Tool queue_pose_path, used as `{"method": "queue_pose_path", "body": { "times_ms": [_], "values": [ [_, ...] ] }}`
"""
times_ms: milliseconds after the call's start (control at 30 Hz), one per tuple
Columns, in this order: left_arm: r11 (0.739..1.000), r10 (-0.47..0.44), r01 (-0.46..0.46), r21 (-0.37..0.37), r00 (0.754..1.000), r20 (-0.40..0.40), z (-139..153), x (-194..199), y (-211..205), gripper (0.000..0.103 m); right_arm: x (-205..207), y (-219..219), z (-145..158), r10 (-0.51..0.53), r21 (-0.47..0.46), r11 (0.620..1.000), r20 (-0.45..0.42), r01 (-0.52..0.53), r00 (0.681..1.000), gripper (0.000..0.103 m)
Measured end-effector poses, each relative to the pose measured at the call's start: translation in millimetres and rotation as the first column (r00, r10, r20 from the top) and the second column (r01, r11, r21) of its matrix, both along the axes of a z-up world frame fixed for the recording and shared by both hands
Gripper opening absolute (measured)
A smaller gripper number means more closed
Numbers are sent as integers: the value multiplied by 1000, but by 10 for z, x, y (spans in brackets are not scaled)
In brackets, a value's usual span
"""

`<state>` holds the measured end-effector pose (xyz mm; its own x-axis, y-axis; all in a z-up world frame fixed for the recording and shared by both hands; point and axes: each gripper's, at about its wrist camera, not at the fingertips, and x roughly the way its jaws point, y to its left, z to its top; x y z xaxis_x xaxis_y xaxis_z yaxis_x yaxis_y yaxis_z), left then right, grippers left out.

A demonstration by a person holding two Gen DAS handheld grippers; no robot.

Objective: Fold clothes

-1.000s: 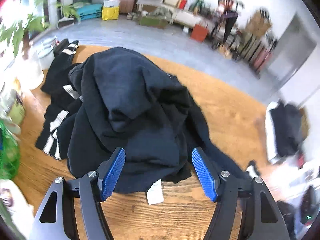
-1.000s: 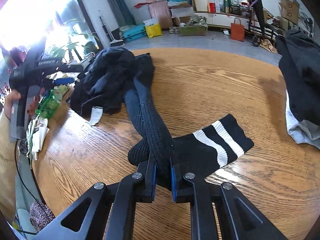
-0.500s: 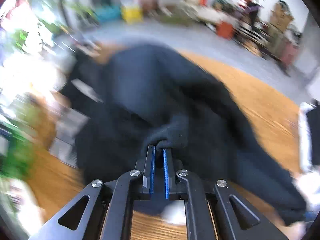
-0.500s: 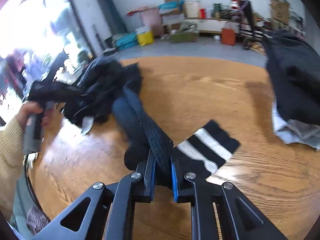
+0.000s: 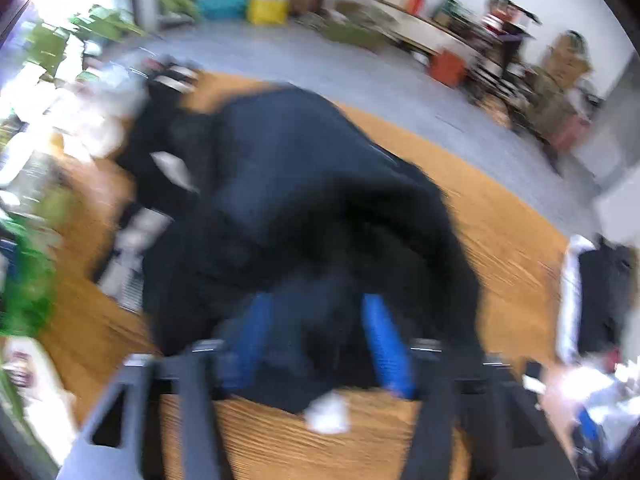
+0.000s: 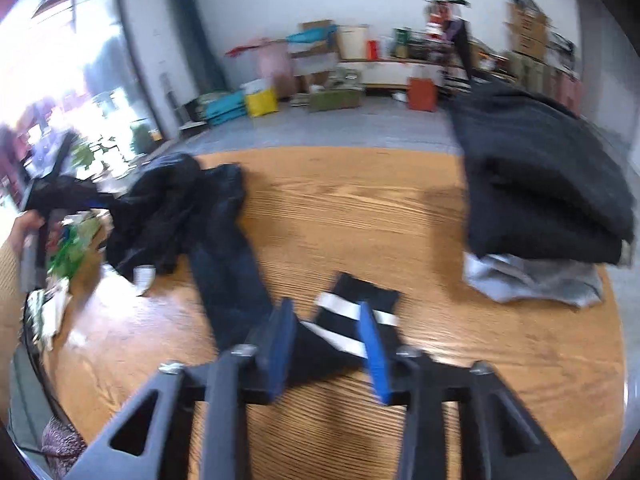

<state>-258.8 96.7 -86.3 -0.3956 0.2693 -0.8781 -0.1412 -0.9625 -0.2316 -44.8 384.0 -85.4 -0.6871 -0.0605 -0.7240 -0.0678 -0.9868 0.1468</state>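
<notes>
The counter [image 6: 400,216] carries my work: the unfolded dark heap [image 5: 288,184] at its left side, a folded stack [image 6: 540,184] far right. My left hand-held gripper [image 5: 320,340] has just been opening and stands wide over the heap's near edge, gripping nothing. My right hand-held gripper [image 6: 328,340] has just been opening too, jaws apart above the striped sleeve [image 6: 352,308], now released. I judge I'm laying 1 garment out; next I need corners.
</notes>
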Motion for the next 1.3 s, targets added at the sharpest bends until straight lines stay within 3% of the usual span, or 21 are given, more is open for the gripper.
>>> {"method": "queue_pose_path", "body": {
  "times_ms": [67,167,200,367,567,733,900,1033,1167,1300],
  "values": [
    [999,-51,51,-11,998,-24,3,110,143,67,-200,-247,29,75,-7,997,-15,-75,997,46],
    [961,-150,124,-247,985,-88,-145,282,473,67,-520,-585,18,160,-3,987,-19,-160,987,47],
    [949,-159,123,-289,982,-105,-241,309,530,66,-629,-695,2,184,0,983,-18,-184,983,47],
    [918,-180,136,-371,980,-86,-710,362,653,49,-1083,-1089,-293,254,11,967,70,-255,965,47],
    [962,-97,64,-265,989,-113,-556,327,294,21,-1158,-1147,-756,242,23,967,212,-252,947,53],
    [971,-11,-33,-238,983,-183,-195,360,-201,18,-1028,-1028,-895,217,28,973,244,-230,945,54],
    [989,103,-121,-89,976,-190,75,492,-688,17,-989,-978,-862,233,6,971,224,-240,946,55],
    [999,29,-20,43,978,-208,162,754,-731,17,-1063,-1072,-774,263,-64,965,172,-256,949,56],
    [983,-41,70,172,985,-166,35,1031,-800,17,-1138,-1138,-635,267,-161,956,119,-247,956,58],
    [960,-212,228,162,971,-112,-87,1528,-636,17,-1087,-1198,-463,271,-135,957,84,-258,959,61]
  ]
}}
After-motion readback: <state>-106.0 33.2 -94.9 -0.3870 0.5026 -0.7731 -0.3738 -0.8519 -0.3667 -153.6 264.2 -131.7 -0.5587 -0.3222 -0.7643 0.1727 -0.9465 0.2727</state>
